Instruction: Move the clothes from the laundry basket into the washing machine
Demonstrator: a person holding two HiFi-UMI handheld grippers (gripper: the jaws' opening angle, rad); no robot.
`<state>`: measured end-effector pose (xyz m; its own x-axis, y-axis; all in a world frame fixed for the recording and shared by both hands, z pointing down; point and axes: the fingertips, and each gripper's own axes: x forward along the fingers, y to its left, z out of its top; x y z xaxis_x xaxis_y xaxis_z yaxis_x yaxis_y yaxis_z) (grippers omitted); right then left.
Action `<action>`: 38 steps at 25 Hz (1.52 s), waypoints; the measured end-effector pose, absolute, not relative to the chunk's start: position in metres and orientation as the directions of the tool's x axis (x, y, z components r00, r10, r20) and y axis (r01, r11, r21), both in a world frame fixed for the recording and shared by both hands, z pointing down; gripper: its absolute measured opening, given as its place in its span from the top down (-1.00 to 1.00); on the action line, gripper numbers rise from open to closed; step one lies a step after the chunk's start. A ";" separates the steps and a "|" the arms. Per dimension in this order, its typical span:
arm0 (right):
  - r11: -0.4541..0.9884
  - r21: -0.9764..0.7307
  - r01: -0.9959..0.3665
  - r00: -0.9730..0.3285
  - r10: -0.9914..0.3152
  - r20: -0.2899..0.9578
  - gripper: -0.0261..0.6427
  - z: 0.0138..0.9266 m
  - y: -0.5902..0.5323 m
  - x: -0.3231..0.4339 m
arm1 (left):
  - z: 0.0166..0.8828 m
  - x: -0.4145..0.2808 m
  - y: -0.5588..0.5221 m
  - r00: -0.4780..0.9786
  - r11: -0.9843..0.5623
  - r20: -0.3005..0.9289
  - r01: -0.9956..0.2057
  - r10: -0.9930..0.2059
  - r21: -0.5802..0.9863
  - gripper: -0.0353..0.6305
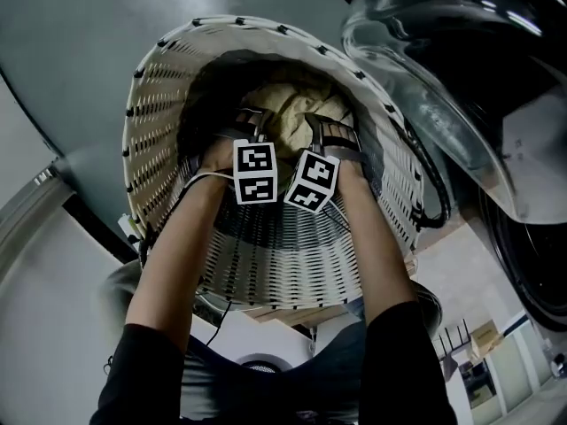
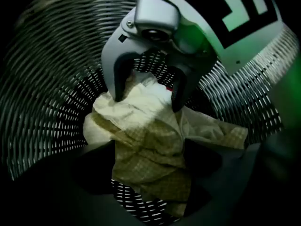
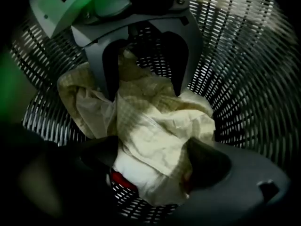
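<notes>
Head view: Looking steeply down, two bare forearms in dark sleeves reach into a white slatted laundry basket (image 1: 159, 131). Each hand carries a gripper topped by a cube with black-and-white square markers. The left gripper (image 1: 254, 122) and right gripper (image 1: 332, 135) sit side by side, deep in the basket, pointing down at a crumpled pale yellow cloth (image 1: 297, 104) on the bottom. At the upper right is the round glass door (image 1: 425, 69) of the washing machine, swung open just beside the basket's rim.

Left gripper view: This gripper's own dark jaws stand wide apart at the bottom of the picture, with the pale yellow cloth (image 2: 146, 140) bunched between them. The pads do not squeeze it. Above, the right gripper's grey jaws (image 2: 148, 98) are also spread wide, their tips resting at the far edge of the same cloth. The basket's slatted wall curves all around.

Right gripper view: Its own dark jaws are spread wide on either side of the cloth (image 3: 155, 135), not clamped on it. A red item (image 3: 123, 181) peeks out beneath the cloth. Opposite, the left gripper's grey jaws (image 3: 143, 93) stand open over the cloth's far side.
</notes>
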<state>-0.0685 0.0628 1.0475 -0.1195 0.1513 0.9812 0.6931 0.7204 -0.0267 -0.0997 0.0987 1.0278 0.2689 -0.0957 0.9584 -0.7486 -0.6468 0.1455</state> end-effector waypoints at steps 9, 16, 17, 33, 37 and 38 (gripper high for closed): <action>0.781 -0.071 0.621 -0.112 0.178 0.978 -0.19 1.073 0.057 -0.065 | 1.065 -0.102 0.096 0.298 -0.579 0.952 -0.790 -0.074 0.202 -0.21; 0.835 0.001 0.550 -0.276 0.181 0.944 0.61 1.043 0.055 -0.087 | 1.032 -0.115 0.090 0.304 -0.474 0.942 -0.856 -0.142 0.205 0.61; 0.853 -0.004 0.522 -0.304 0.190 0.934 0.63 1.035 0.057 -0.092 | 1.025 -0.120 0.092 0.294 -0.456 0.945 -0.867 -0.142 0.201 0.62; 0.989 -0.066 0.132 -0.467 0.121 0.876 0.70 0.878 0.053 -0.116 | 0.867 -0.145 0.089 0.221 -0.126 0.927 -0.973 -0.303 0.191 0.65; 0.992 -0.078 0.104 -0.501 0.120 0.857 0.71 0.824 0.056 -0.111 | 0.814 -0.141 0.092 0.214 -0.106 0.917 -0.976 -0.337 0.189 0.65; 0.992 -0.086 0.093 -0.511 0.122 0.851 0.71 0.808 0.055 -0.111 | 0.799 -0.142 0.091 0.212 -0.099 0.915 -0.977 -0.343 0.189 0.65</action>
